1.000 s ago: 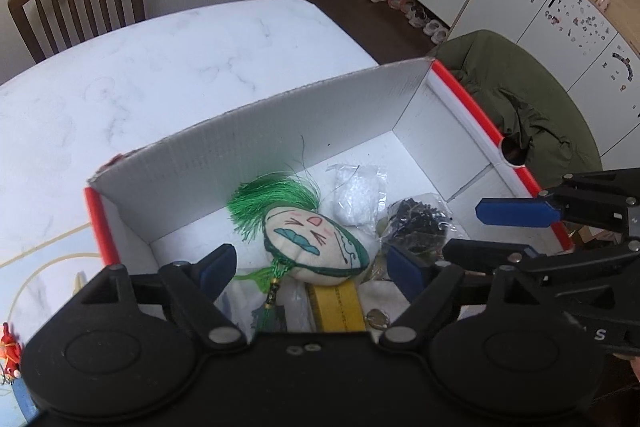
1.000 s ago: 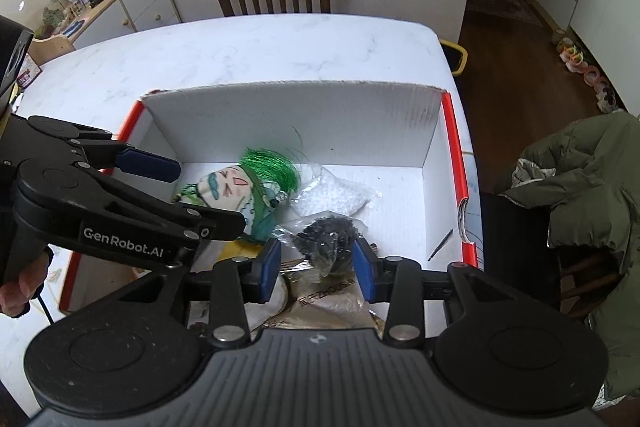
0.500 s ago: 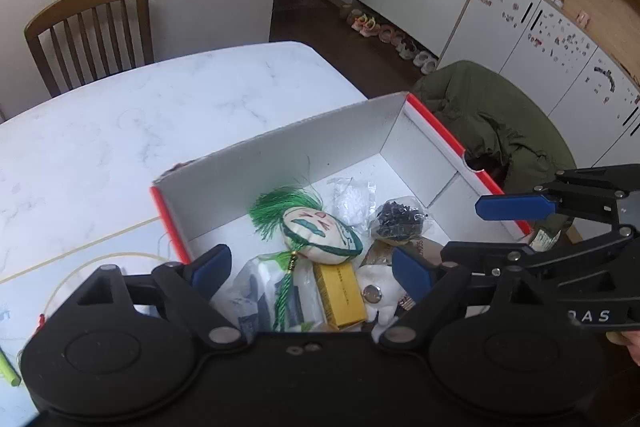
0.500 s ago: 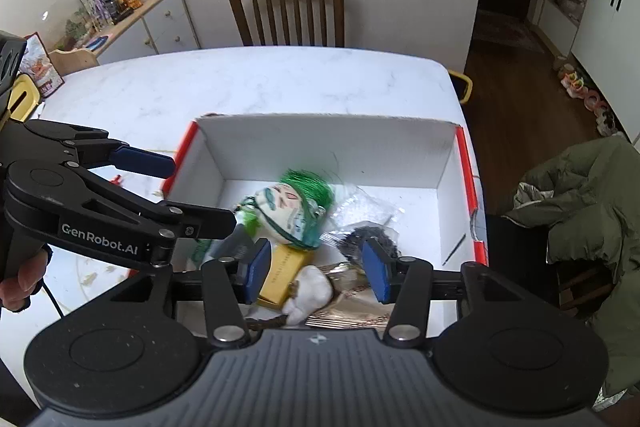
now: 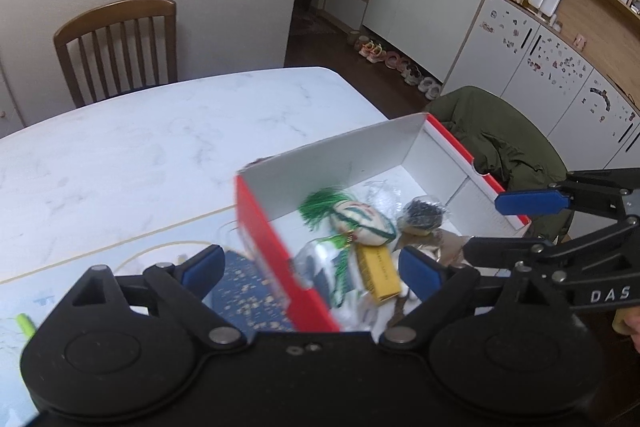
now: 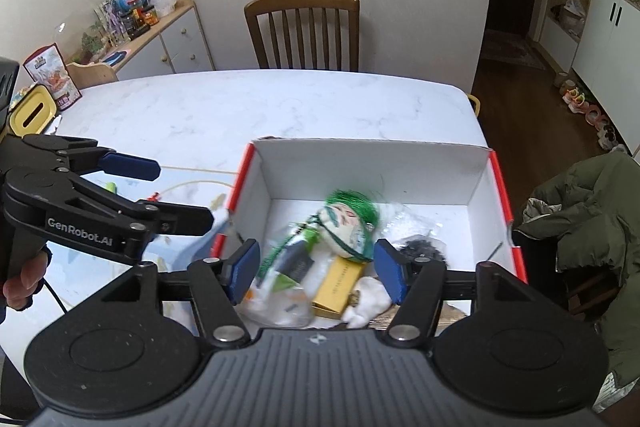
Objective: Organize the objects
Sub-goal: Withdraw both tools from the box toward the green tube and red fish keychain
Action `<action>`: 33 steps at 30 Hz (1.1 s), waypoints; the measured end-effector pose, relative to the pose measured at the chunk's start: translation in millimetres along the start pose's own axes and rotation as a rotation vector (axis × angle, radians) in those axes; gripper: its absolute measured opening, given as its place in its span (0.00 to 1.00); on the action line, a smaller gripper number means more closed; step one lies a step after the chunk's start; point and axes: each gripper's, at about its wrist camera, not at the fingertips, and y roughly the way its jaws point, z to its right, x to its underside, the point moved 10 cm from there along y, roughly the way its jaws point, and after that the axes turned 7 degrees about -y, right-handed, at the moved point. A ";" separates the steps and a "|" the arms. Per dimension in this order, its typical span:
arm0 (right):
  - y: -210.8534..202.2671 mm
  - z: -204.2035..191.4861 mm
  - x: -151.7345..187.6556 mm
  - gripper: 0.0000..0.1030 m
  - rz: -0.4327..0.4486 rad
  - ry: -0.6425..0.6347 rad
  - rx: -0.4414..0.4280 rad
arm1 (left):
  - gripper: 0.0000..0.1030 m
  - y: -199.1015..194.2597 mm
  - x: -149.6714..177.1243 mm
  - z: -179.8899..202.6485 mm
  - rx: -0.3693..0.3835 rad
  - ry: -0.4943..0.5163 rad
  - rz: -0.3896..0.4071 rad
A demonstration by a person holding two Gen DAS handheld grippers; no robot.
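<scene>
From the left wrist view, the left gripper [image 5: 310,269] is hanging wide and empty, straddling the near red wall of the box [image 5: 264,231]; the green-haired doll [image 5: 352,217] is lying just ahead. From the right wrist view, the right gripper [image 6: 316,269] is spreading wide, empty, above the yellow packet [image 6: 340,285].

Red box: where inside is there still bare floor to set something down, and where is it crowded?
Bare floor in the red box lies along the back wall and in the right-hand corner beyond the dark bag. The near half is crowded: green-tasselled sachet, yellow box, plastic packets.
</scene>
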 end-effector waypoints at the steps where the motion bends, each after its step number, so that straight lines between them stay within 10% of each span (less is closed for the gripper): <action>1: -0.7 -5.0 -1.5 0.62 0.003 0.001 -0.002 | 0.91 -4.5 1.2 -5.4 0.001 -0.002 0.003; 33: 61.0 -199.0 -34.4 0.76 -0.058 -0.060 -0.059 | 1.00 -78.8 51.5 -227.3 -0.151 -0.144 0.012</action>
